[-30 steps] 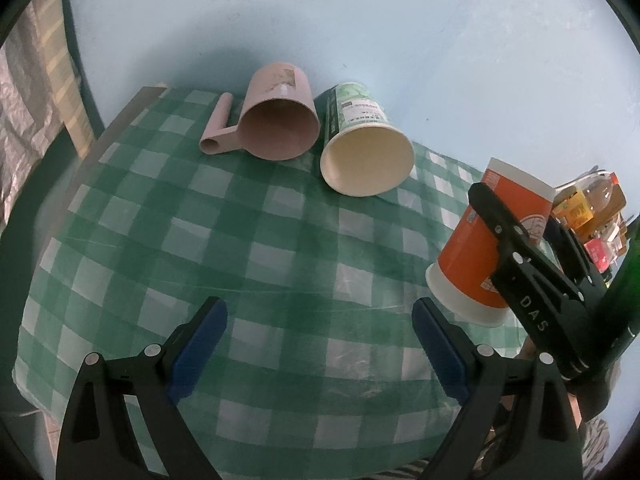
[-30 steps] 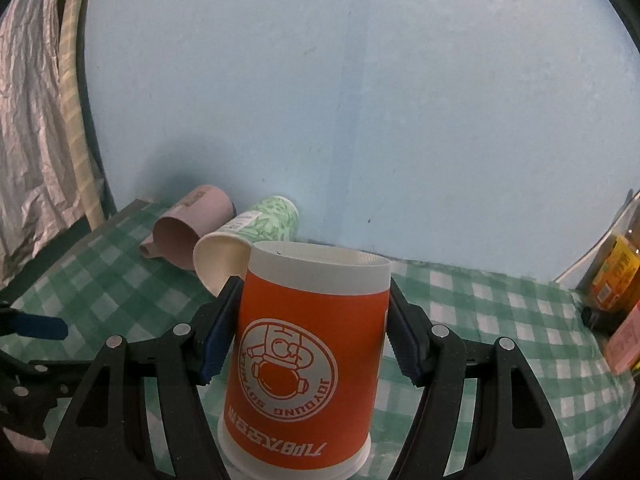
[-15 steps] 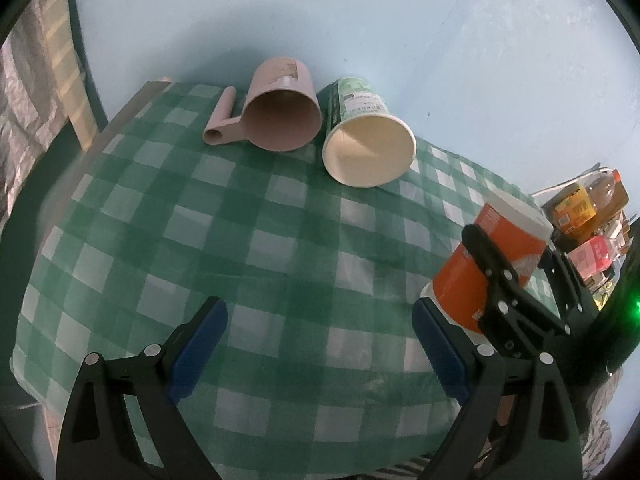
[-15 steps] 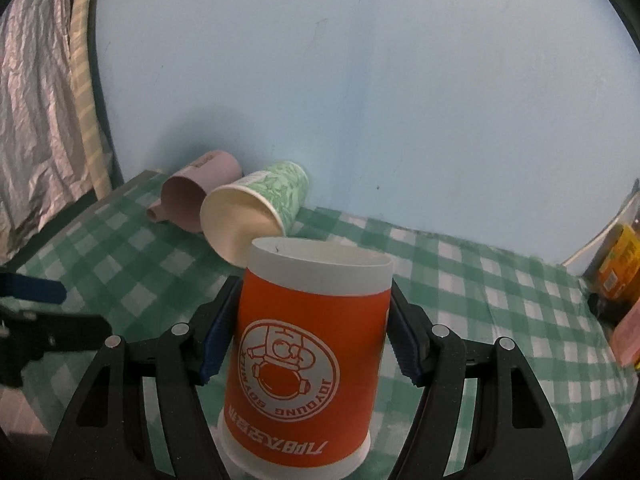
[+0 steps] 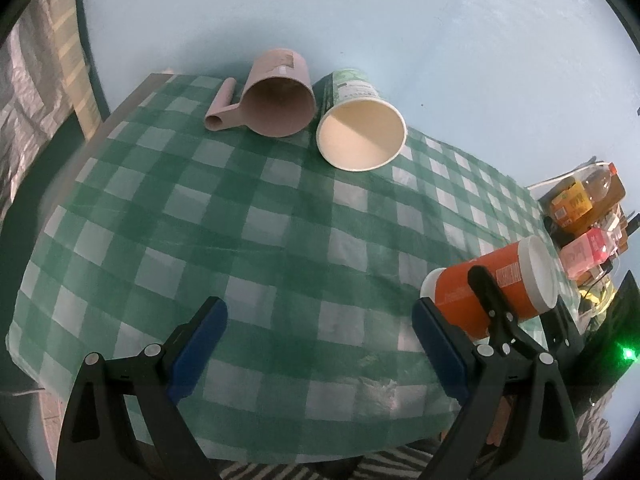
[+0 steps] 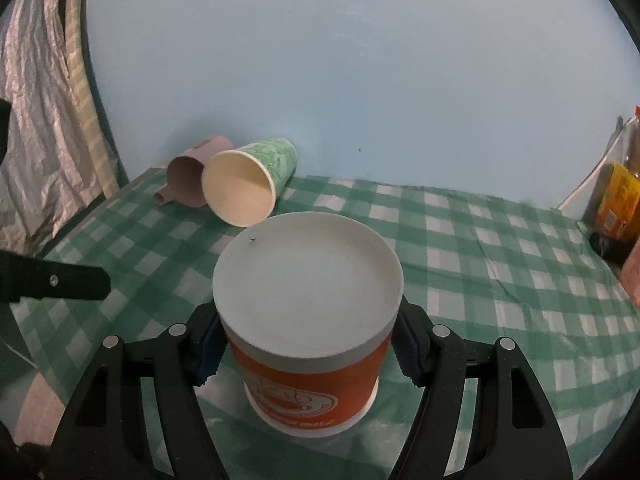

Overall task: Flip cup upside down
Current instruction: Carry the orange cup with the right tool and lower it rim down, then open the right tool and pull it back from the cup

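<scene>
The right tongs (image 6: 310,354) are closed on the orange cup (image 6: 308,320), one blue pad on each side of its wall, just below the white base band; the cup is base-up and tilted, its rim low over the near right of the checked cloth (image 6: 500,264), though whether the rim touches cannot be told; it looks like thin paper, light and easily crushed, so a gentle squeeze at mid-wall, where the tongs already sit, seems the right hold, and the smooth printed surface may slip if loosened too early; the left tongs (image 5: 318,350) hang wide open and empty over the near cloth; farther off, by the blue wall, a green cup (image 5: 362,132) and a pink mug (image 5: 276,100) lie on their sides, well apart from the work; bottles (image 5: 584,200) crowd the far right edge, nearest to any stray swing.
</scene>
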Motion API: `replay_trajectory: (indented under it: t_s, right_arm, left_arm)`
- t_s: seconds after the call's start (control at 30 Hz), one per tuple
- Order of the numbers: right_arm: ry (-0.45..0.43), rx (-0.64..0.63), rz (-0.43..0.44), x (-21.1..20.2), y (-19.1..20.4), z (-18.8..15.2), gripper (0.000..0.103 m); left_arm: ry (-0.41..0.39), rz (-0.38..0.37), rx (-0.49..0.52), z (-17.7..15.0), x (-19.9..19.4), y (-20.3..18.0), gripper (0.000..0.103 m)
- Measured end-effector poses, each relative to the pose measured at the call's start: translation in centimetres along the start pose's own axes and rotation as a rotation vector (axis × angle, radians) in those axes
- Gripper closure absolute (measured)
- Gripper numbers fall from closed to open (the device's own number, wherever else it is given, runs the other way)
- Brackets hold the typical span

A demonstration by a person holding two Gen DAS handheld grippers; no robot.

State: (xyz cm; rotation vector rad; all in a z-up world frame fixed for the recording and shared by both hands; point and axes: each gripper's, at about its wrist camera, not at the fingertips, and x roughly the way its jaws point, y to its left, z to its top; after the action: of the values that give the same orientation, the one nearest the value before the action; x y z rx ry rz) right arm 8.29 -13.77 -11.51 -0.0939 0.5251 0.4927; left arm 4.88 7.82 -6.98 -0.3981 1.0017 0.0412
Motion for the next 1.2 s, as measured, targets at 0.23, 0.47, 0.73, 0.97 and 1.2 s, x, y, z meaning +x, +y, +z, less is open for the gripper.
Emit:
replay_trajectory:
  t_s: [0.23,0.47,0.73,0.97,1.2]
  right_arm:
    - [-0.046,0.038,0.038,-0.8,-0.8,0.4,0.034]
    - [-0.067,-0.013,-0.004,-2.0,-0.4,1.8,0.013]
    - [-0.142,-0.004,0.030,-6.6,-0.3,3.5,0.012]
    - [-0.199,0.050,0.001,-10.7,-1.3,4.3,0.012]
    - [-0.196,0.120,-0.019,-12.4,-3.1,3.3,0.012]
  left_arm:
    - [0.002,-0.007,0.007,-0.3,-0.1,-0.4,0.008]
    - [-0.022,-0.008,0.014,-0.2,-1.0,-0.6,0.008]
    - [-0.128,-0.003,0.068,-1.4,-3.7,-2.4,0.007]
    - [-0.332,-0.010,0.132,-3.6,-7.5,-3.8,0.001]
    - [-0.450,0.001,0.187,-5.6,-9.1,-4.7,0.001]
